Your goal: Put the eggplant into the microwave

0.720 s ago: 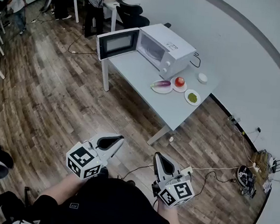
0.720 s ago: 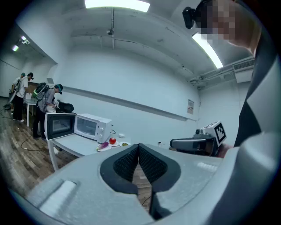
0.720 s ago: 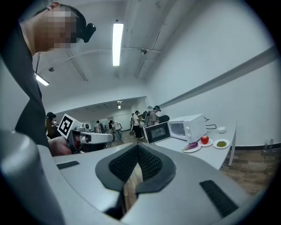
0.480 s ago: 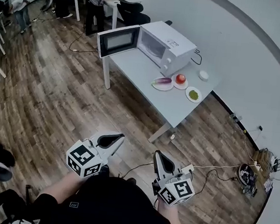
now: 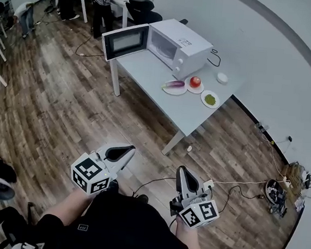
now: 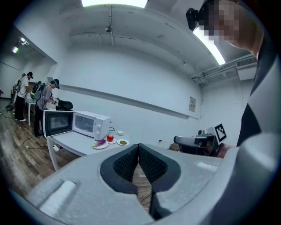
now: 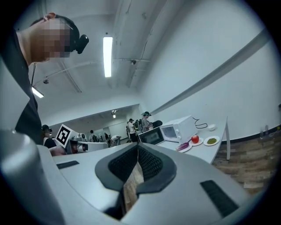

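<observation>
Presently the eggplant (image 5: 174,84) lies on a white plate (image 5: 168,91) near the middle of the grey table (image 5: 149,71), just in front of the microwave (image 5: 188,42), untouched. Beside it sit a tomato (image 5: 195,82) on its own small plate, then a plate of something green (image 5: 210,99), and a small white bowl (image 5: 222,77) nearer the wall. The microwave door (image 5: 123,42) is swung wide open; what is inside the cavity is too small to tell. The person stands on the wood floor, well apart from the table. The left gripper (image 5: 124,150) and right gripper (image 5: 183,176) are held low in front of the body, both clenched, with jaws together on nothing. Judgement: this is the approach stage, with nothing grasped yet. The next move calls for walking up to the table, parting one gripper's jaws, and closing them across the eggplant's body without dragging its plate or nudging the tomato; the door should need no handling
</observation>
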Demonstrator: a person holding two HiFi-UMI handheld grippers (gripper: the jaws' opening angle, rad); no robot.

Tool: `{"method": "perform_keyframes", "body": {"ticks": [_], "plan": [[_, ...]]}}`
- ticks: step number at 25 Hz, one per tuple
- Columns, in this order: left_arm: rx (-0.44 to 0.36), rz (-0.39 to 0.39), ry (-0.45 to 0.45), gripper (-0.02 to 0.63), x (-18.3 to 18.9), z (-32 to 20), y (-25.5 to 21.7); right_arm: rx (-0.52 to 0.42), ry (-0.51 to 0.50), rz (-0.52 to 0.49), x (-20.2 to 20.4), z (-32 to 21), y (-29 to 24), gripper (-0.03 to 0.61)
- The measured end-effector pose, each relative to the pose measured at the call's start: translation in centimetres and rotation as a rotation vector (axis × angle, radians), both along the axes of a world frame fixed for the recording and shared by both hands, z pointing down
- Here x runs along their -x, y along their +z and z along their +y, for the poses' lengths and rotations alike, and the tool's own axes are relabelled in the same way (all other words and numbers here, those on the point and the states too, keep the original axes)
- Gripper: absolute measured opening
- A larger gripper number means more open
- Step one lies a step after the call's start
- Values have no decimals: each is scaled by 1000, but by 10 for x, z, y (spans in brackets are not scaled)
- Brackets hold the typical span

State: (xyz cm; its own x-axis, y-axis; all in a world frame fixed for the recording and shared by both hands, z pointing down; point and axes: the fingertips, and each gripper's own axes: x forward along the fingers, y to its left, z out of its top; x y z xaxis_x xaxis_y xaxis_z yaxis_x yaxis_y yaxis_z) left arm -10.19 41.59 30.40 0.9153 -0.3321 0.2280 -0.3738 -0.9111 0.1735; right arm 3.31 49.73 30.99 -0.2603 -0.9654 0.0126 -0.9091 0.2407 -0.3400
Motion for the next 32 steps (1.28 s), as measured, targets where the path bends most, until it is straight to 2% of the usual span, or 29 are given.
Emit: {"method": "perform_keyframes", "body": {"ticks": [6, 15, 23, 32], "plan": [[-4, -1, -16, 9, -26, 20, -1, 22, -25, 21, -27, 18, 10, 18], [15, 2, -37, 9, -34, 10, 9, 45, -94, 47, -19, 0, 20, 18], [8, 22, -51, 9, -43, -49, 16, 69, -96, 72, -31, -56, 24, 20], [9, 44, -35, 9, -62, -142, 10, 82, -100, 82, -44, -150, 19, 20]]}}
